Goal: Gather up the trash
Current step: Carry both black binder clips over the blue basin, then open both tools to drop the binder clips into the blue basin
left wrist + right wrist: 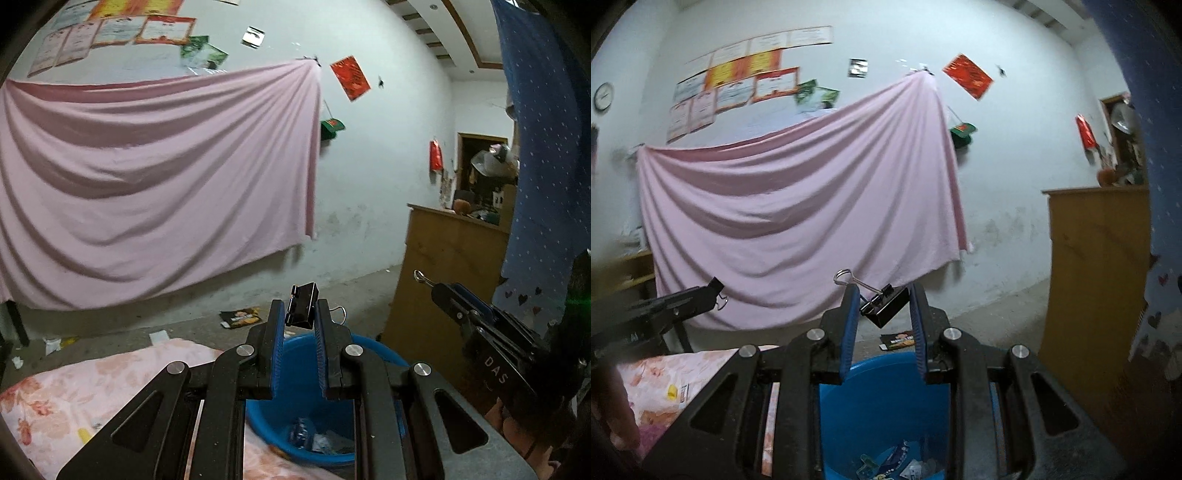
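My left gripper [300, 312] is shut on a black binder clip [302, 307] and holds it above a blue plastic bucket [373, 349]. My right gripper [884, 299] is shut on a second black binder clip [885, 305], its wire handle sticking up to the left, also above the blue bucket [882, 402]. Wrappers and small trash lie in the bucket's bottom [897, 463]. The right gripper shows at the right of the left wrist view [448, 295]. The left gripper shows at the left of the right wrist view [714, 291].
A floral pink cloth [74, 391] covers the surface left of the bucket, with a small yellow scrap [671, 391] on it. An orange snack wrapper [241, 317] and paper bits lie on the concrete floor. A wooden cabinet [447, 273] stands right. A pink sheet [155, 177] hangs on the wall.
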A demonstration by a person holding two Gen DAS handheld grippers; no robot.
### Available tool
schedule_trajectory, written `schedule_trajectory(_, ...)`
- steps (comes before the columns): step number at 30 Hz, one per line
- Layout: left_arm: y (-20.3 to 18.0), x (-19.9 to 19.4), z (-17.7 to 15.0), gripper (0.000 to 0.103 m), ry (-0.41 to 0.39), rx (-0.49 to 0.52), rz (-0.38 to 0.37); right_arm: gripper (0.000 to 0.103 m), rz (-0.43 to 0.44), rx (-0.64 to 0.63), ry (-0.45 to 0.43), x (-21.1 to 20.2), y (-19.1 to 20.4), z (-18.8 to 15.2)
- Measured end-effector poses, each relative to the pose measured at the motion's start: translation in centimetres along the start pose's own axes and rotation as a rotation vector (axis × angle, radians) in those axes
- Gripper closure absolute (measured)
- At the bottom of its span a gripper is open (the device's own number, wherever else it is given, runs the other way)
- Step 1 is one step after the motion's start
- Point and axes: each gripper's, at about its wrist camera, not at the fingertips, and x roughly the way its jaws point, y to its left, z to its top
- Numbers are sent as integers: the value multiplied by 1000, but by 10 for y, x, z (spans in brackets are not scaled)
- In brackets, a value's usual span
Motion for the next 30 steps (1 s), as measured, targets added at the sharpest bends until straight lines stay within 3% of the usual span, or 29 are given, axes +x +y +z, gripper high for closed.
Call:
schedule_trajectory(10,-29,42,-3,90,124,-33,-24,49,-60,66,113,10,-33,-9)
schedule_trajectory(23,-30,70,-21,90,321,-92,-31,49,-81,142,299,36,-58,-27)
schedule_trajectory(30,-23,75,-24,89,360,-147,-49,48,-74,167,338,42,-62,-29)
